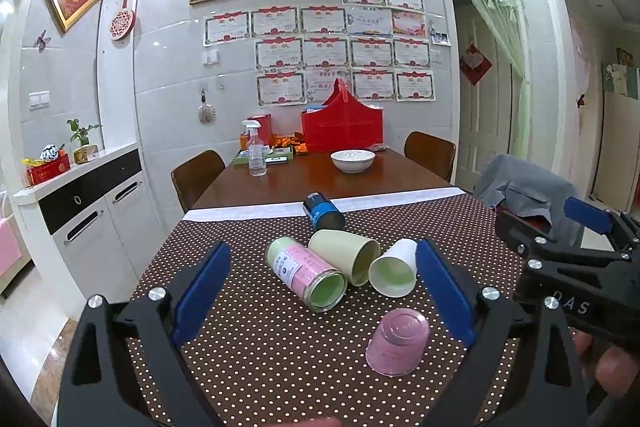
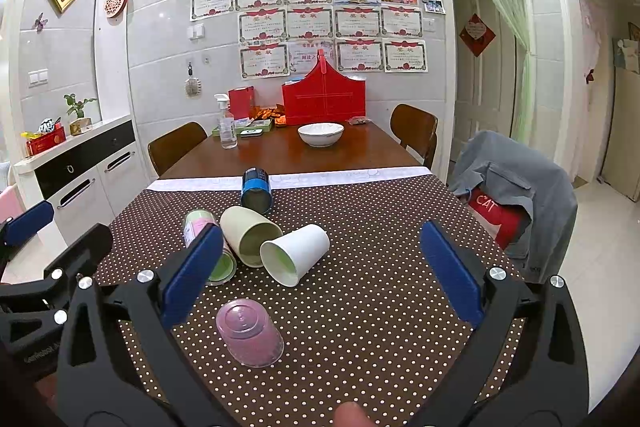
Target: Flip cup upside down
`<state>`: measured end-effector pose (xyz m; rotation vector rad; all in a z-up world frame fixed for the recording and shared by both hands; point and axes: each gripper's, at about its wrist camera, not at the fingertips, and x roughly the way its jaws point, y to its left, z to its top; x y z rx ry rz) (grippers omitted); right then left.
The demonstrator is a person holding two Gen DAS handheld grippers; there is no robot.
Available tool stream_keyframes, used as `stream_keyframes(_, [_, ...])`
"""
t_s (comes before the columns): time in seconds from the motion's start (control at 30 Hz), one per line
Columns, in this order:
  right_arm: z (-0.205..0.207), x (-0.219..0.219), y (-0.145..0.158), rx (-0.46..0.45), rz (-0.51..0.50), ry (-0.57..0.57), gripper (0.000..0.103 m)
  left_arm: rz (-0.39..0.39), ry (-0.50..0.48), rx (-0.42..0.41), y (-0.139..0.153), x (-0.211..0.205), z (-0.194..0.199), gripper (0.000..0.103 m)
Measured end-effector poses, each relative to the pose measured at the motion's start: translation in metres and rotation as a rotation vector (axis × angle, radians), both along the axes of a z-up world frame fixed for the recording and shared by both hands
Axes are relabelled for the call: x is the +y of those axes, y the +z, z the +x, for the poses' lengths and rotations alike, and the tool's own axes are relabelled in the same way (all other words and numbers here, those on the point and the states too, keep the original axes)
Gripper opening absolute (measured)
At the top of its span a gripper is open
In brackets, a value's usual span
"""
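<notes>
Right wrist view: right hand-held gripper finger half-hides labelled cup.

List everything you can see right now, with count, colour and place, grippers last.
pink cup: 1, translucent pink, upside down, nearest on dotted cloth
white cup: 1, white, on its side, mid-cloth
cream cup: 1, pale cream, on its side, touching the white cup
labelled tin: 1, green and pink, on its side, left of cream cup
blue tin: 1, blue, on its side, far cloth edge
bowl: 1, white, bare wooden table
spray bottle: 1, clear, table's far left
red bag: 1, by wall
left gripper: open, empty
right gripper: open, empty
</notes>
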<state>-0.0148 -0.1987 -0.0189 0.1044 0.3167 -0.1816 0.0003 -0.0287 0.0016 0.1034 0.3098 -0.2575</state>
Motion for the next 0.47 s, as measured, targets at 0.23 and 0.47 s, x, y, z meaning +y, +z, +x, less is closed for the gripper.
stream_keyframes(0.23, [-0.0010, -0.0012, 0.0001, 0.002, 0.006, 0.005, 0.097, -0.005, 0.004, 0.003, -0.0018, 0.0008, 0.0027, 0.092])
stream_keyframes(0.47, [0.0004, 0.0000, -0.0009, 0.006, 0.010, 0.006, 0.097, -0.006, 0.016, 0.020, -0.0042, 0.0009, 0.0066, 0.092])
